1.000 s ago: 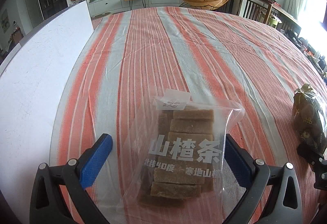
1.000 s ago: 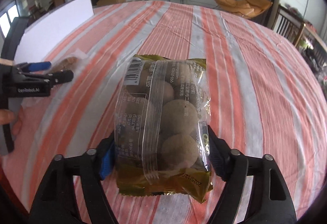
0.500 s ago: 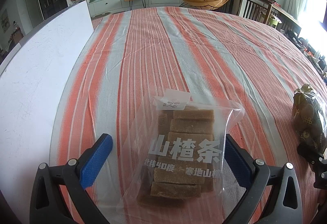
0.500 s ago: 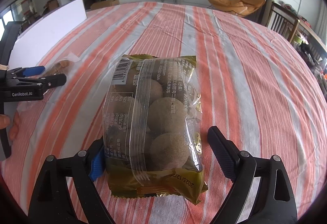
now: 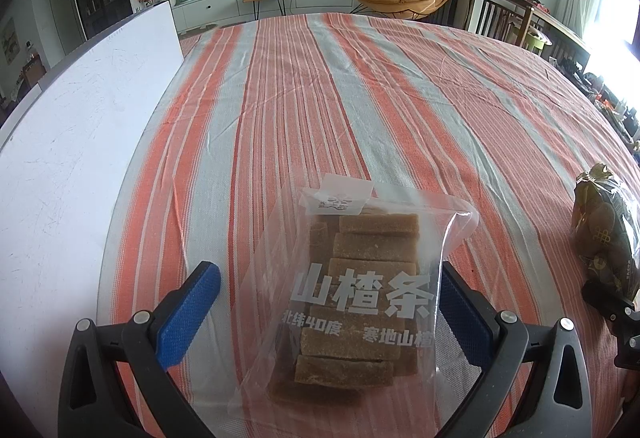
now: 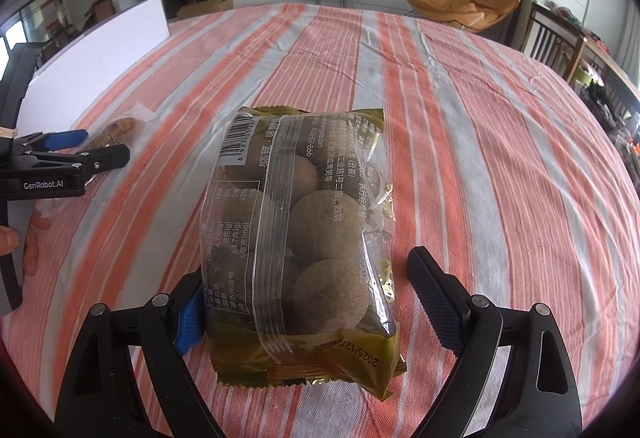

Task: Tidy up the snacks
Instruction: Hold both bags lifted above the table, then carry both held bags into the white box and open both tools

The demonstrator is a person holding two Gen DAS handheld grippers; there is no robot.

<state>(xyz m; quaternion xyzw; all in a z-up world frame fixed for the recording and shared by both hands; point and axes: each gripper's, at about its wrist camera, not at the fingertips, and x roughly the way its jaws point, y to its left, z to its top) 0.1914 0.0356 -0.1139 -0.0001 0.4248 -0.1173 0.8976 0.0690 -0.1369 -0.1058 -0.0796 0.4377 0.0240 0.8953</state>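
A clear bag of brown hawthorn strips lies on the striped tablecloth between the wide-open fingers of my left gripper; neither finger presses it. A gold-edged bag of round brown balls lies between the open fingers of my right gripper, with a gap on the right side. The ball bag also shows at the right edge of the left wrist view. The left gripper and the strip bag show at the left of the right wrist view.
The table carries an orange, white and grey striped cloth. A white board stands along the table's left side. Chairs stand at the far right edge. A living room with a TV lies beyond.
My right gripper has opened off the ball bag, which now lies on the cloth, and has drawn back slightly. The left gripper and strip bag have not moved.
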